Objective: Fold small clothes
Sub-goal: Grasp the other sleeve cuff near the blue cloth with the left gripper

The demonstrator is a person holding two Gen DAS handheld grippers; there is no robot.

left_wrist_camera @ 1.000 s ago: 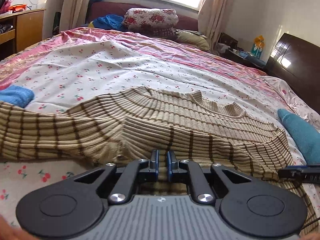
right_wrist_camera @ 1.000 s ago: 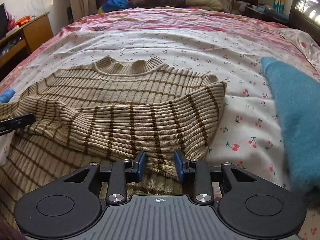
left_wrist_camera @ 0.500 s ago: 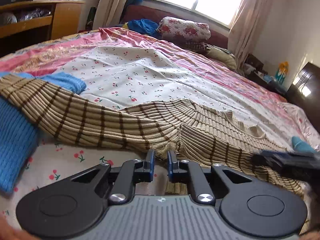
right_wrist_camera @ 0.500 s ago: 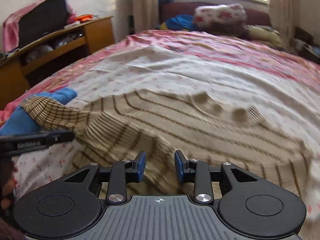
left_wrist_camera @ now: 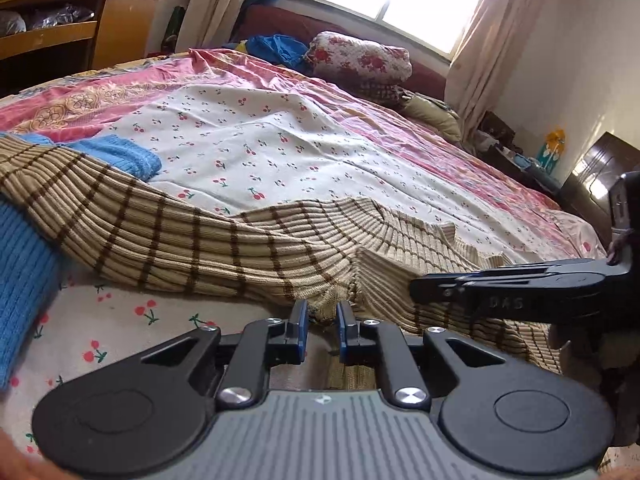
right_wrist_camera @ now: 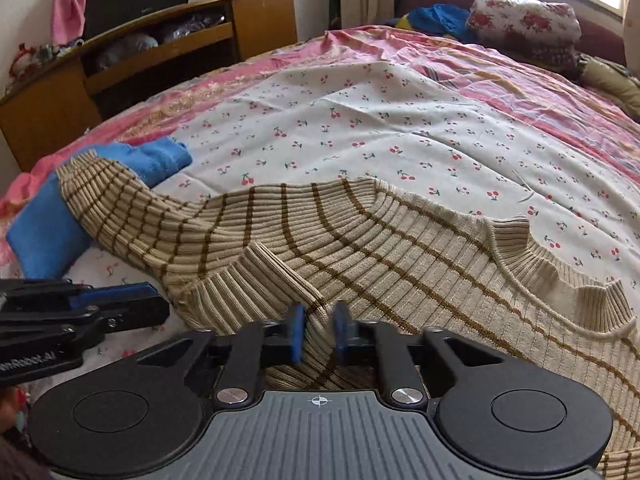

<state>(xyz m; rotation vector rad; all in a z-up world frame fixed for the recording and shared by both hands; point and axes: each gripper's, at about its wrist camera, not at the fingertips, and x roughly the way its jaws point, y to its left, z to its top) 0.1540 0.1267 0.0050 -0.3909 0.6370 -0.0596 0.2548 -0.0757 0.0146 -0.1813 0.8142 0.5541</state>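
Note:
A beige ribbed sweater with brown stripes lies across the cherry-print bed sheet. Its left sleeve stretches out to the left over a blue garment. My left gripper is shut on the sweater's lower edge. My right gripper has its blue pads closed on a fold of the sweater by the ribbed hem. The right gripper also shows at the right of the left wrist view. The left gripper shows at the left of the right wrist view.
A blue knitted garment lies under the sleeve at the left; it also shows in the right wrist view. A wooden shelf unit stands beyond the bed's left side. Pillows and bedding are piled under the window.
Both grippers have swung left along the sweater's lower edge. The right gripper's jaws have closed from open onto a fold of the sweater. The left stays shut on the hem.

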